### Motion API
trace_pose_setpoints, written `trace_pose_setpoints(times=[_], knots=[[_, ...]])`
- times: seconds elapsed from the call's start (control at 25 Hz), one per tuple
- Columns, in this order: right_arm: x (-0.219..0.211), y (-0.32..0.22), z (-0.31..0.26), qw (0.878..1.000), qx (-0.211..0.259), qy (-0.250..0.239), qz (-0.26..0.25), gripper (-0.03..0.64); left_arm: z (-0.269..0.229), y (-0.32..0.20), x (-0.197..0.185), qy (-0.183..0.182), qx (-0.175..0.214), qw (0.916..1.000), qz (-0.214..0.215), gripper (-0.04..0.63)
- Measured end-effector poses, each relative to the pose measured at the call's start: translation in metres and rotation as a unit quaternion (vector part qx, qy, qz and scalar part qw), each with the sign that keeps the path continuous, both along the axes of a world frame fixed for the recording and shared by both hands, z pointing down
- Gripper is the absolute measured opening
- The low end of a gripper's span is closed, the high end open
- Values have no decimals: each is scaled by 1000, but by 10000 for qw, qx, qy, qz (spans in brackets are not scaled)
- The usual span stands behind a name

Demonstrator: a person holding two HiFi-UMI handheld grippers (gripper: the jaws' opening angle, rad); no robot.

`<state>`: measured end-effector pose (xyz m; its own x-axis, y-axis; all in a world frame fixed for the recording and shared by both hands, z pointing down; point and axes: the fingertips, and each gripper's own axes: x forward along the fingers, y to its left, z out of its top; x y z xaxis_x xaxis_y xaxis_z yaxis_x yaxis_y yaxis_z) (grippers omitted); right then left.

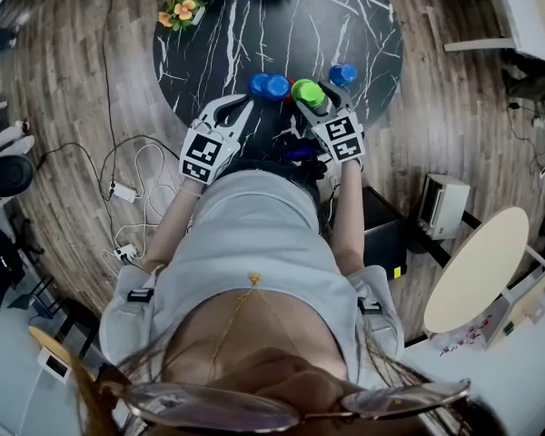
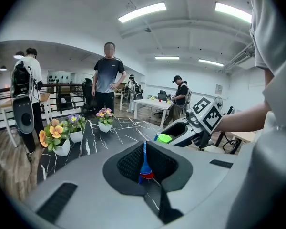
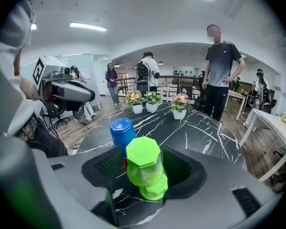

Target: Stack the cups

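Note:
On the black marble table (image 1: 254, 25), two green cups (image 3: 145, 168) stand upside down, one on the other, the upper one tilted. They sit between the jaws of my right gripper (image 3: 147, 171), which stand wide with a gap on each side, so it is open. In the head view the green cups (image 1: 309, 92) are at the table's near edge, with my right gripper (image 1: 318, 100) around them. Blue cups (image 1: 268, 86) stand just to their left, in front of my left gripper (image 1: 243, 103). My left gripper (image 2: 144, 151) is shut; a blue cup (image 2: 144, 163) shows through its slit. Another blue cup (image 1: 342, 74) stands to the right.
Small white pots of flowers (image 1: 186, 7) line the table's far edge. A person (image 3: 221, 75) stands beyond the table, and others are further back. Cables (image 1: 132, 189) lie on the wooden floor at the left. A round beige table (image 1: 477, 271) is at the right.

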<state>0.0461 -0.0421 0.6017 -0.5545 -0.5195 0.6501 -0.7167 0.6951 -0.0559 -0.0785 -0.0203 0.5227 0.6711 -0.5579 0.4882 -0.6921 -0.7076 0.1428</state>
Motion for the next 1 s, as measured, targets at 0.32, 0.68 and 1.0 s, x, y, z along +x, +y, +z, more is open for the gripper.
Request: trace_pose_setpoints(times=[0.32, 0.68, 1.0], knots=[[4, 3, -9, 9998, 59, -165, -12, 276, -2, -2, 7, 24, 31, 10000, 82, 38], [22, 5, -28, 9978, 270, -567, 192, 278, -2, -4, 20, 44, 35, 9997, 249, 38], [58, -4, -32, 9937, 461, -753, 690, 278, -1, -6, 33, 47, 65, 9994, 324, 38]])
